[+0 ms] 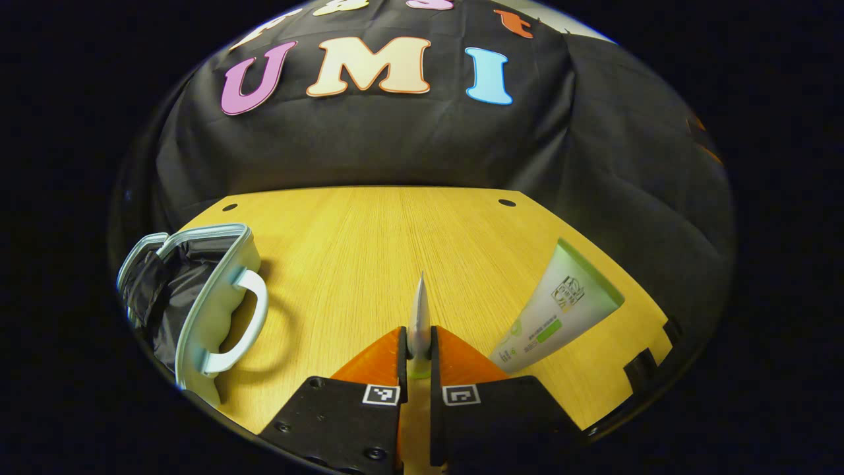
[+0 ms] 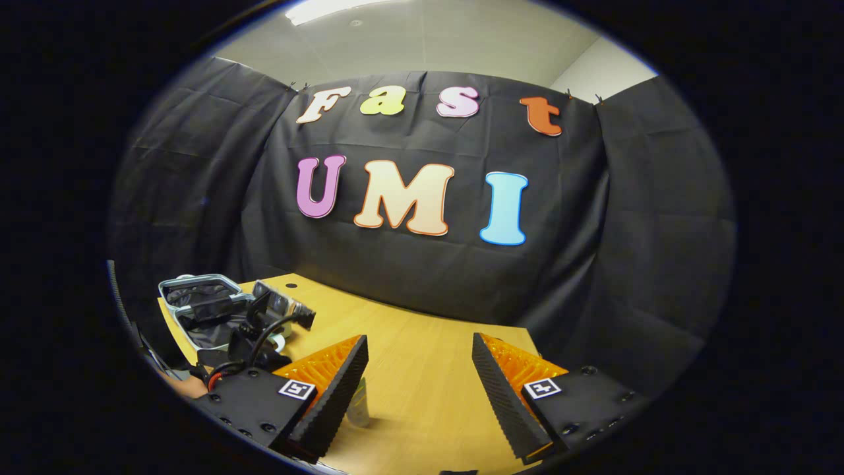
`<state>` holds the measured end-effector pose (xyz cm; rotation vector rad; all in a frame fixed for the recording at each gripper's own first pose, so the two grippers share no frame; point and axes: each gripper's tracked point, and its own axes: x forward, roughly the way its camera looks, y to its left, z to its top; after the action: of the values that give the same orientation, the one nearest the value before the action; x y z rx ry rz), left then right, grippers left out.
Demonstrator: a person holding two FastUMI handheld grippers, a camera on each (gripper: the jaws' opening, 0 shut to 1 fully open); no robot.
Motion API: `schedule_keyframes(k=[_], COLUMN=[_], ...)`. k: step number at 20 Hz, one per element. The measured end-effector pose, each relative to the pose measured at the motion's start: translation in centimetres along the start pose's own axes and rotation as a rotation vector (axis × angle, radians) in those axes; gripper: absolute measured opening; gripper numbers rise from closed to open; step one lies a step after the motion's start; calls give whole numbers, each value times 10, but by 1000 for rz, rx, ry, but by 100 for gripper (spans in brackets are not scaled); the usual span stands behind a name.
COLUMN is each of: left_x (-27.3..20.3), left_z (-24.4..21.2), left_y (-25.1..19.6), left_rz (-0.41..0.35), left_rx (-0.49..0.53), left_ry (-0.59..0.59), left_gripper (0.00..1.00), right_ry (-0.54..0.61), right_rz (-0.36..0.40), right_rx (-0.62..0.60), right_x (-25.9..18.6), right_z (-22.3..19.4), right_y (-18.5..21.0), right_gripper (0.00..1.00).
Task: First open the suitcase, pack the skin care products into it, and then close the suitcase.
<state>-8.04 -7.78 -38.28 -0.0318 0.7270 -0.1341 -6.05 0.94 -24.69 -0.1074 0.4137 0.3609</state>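
black cloth hung behind the wooden table (image 1: 369,244), and its bare middle lay in front of you. at the table's left edge the suitcase (image 1: 198,310) stood already open, dark lining showing and its pale handle turned toward the centre. your left gripper (image 1: 418,343) was clenched on a thin tube (image 1: 419,310) seen edge-on, both orange fingers pressing its flat end — so, as i judged it, you were in the packing step with one skin care product in hand. a second, green-and-white tube (image 1: 560,307) lay flat near the table's right edge, untouched. your right gripper (image 2: 419,389) hung released over the near part of the table, fingers wide apart, nothing between them; beyond it you could see the other gripper's body near the open case (image 2: 198,307).

the next move called for carrying the held tube left, over the case's rim, and letting go above the lining — not on the handle side. the right gripper was free to fetch the other tube.
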Motion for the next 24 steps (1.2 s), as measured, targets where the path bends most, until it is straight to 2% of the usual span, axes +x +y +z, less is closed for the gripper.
schedule_keyframes(k=[5,9,13,18,20,21,22,23,24], left_x=[-36,-69,-97,-129,-138,-142,-145,-147,-149], left_z=[38,72,90,91,87,86,83,81,79], left_y=[13,31,58,95,106,111,116,121,125], left_rz=[19,54,120,218,248,264,279,290,301], left_rx=[51,38,12,-16,-35,-46,-55,-64,-71], left_ry=[-27,-64,-91,-102,-99,-96,-91,-87,-83], left_gripper=[8,8,8,8,8,8,8,8,8], right_ry=[74,171,267,344,359,366,378,397,405], right_rz=[42,63,62,65,64,73,86,86,96], right_rx=[6,33,58,62,55,58,61,48,40], right_x=[22,36,50,68,69,71,71,71,70], right_z=[-47,-99,-148,-188,-195,-197,-200,-205,-208], right_y=[32,51,64,76,77,81,85,86,89], right_gripper=[99,99,99,99,84,72,67,55,51])
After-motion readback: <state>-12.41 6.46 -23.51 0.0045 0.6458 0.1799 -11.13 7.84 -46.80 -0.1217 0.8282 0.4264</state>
